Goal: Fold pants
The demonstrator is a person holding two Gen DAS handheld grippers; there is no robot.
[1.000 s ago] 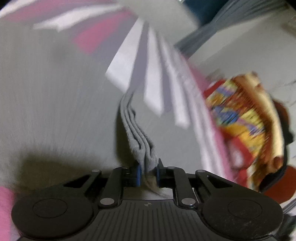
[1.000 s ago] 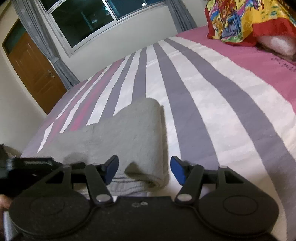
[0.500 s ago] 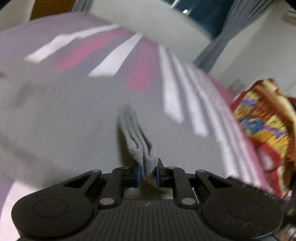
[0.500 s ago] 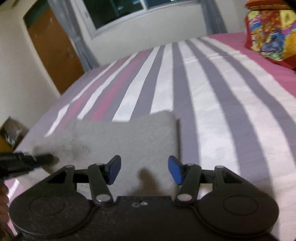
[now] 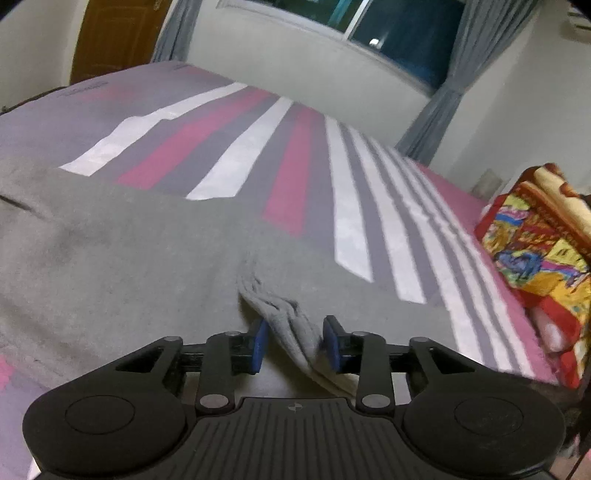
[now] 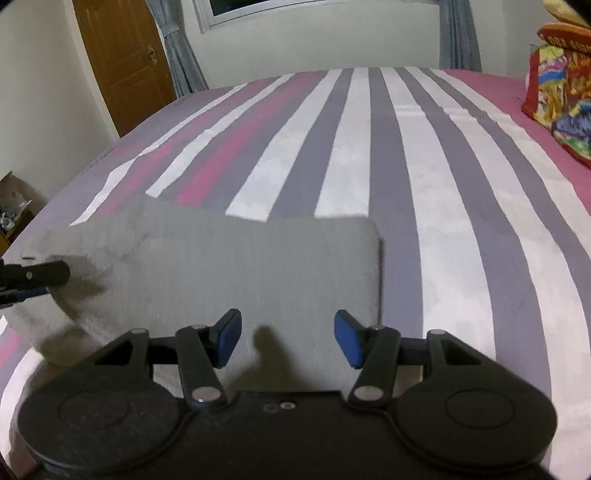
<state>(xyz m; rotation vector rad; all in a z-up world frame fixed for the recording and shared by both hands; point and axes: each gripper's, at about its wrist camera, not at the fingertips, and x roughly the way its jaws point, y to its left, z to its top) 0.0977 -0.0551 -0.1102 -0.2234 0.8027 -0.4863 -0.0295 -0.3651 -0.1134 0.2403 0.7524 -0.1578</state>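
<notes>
The grey pants lie folded flat on the striped bed. In the left wrist view the pants fill the lower half, with a bunched layered edge lying between my left gripper's fingers. My left gripper is open, the blue pads standing apart from the cloth. My right gripper is open and empty, over the near edge of the folded pants. The left gripper's tip also shows in the right wrist view, at the pants' left corner.
A colourful folded blanket lies on the bed's right side, also seen in the right wrist view. A brown door, a window with grey curtains and a wall stand beyond the bed.
My left gripper has opened and let go of the pants' bunched edge, which now rests on the bed. The pants have settled flat. My right gripper stayed open.
</notes>
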